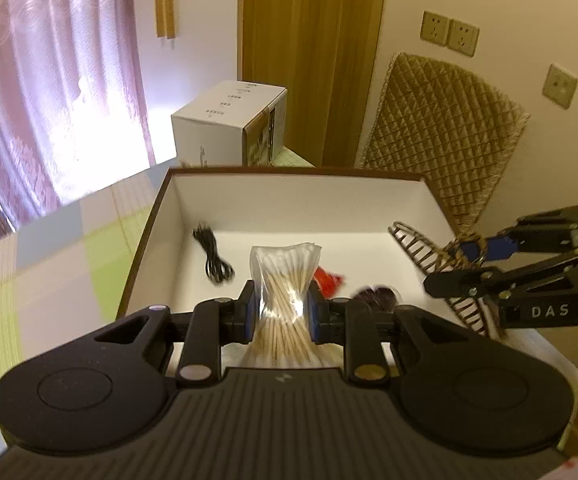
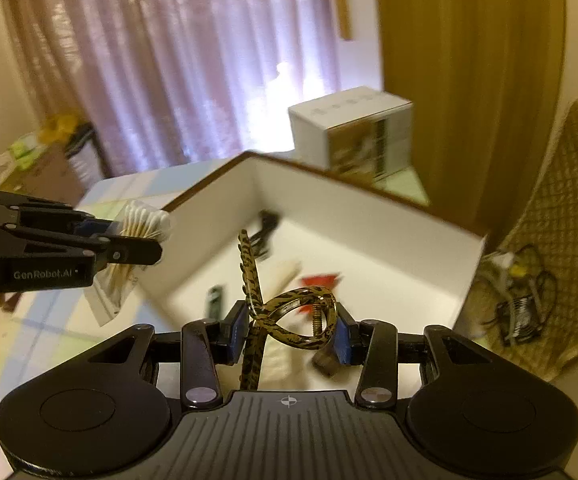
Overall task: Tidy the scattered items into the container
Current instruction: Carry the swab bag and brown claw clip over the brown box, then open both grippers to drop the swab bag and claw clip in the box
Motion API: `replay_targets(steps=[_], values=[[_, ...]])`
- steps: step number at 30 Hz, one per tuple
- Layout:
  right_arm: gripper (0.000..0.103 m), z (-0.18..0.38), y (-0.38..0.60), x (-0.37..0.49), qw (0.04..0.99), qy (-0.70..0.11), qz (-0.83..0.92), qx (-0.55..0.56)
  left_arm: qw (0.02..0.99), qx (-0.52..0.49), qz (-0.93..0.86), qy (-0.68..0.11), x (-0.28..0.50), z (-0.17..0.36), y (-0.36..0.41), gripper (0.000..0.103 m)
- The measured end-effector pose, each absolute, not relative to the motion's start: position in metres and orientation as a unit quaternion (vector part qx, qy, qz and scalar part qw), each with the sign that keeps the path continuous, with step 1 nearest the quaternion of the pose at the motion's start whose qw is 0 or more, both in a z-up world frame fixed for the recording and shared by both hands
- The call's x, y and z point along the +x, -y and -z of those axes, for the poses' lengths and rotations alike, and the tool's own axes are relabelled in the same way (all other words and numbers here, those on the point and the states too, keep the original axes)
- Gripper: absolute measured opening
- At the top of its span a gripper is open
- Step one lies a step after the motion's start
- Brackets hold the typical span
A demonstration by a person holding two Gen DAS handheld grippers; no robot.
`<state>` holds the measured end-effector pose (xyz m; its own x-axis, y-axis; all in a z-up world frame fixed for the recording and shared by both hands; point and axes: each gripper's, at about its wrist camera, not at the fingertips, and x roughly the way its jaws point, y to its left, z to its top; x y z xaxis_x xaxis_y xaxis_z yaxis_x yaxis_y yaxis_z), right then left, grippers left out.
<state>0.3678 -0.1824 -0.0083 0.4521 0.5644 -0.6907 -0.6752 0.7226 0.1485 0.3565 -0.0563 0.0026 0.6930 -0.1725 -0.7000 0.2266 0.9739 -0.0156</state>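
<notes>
Left claw point(image 1: 280, 312) is clamped on the swab bag point(image 1: 283, 280), right claw point(image 2: 292, 330) on the tortoiseshell hair clip point(image 2: 289, 312), both hanging over the open box point(image 1: 289, 196). Watch it: that slick bag is pinched only at its waist, so it could slide out and land on the rim. Your clip is caught on a curved loop and could twist or snag the pads on release. The claws sit close together, so a bump is possible. A cable point(image 1: 213, 258) and a red packet point(image 1: 329, 280) lie in the box below.

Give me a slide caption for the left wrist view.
Left gripper carries bagged cotton swabs over the open box.
</notes>
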Motion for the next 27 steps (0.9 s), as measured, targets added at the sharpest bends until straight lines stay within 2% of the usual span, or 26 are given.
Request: replay_targets(steps=[12, 26, 27], values=[[0.04, 0.046, 0.176, 0.451, 0.839, -0.427, -0.321, -0.098, 0.886, 0.034, 0.078, -0.456, 0.457, 0.055, 0.055, 0.02], [0.04, 0.072, 0.166, 0.484, 0.827, -0.448, -0.317, -0.123, 0.855, 0.046, 0.056, -0.514, 0.497, 0.1, 0.05, 0.021], [0.04, 0.072, 0.165, 0.485, 0.826, -0.449, -0.318, -0.125, 0.853, 0.048, 0.054, -0.517, 0.497, 0.102, 0.05, 0.024]])
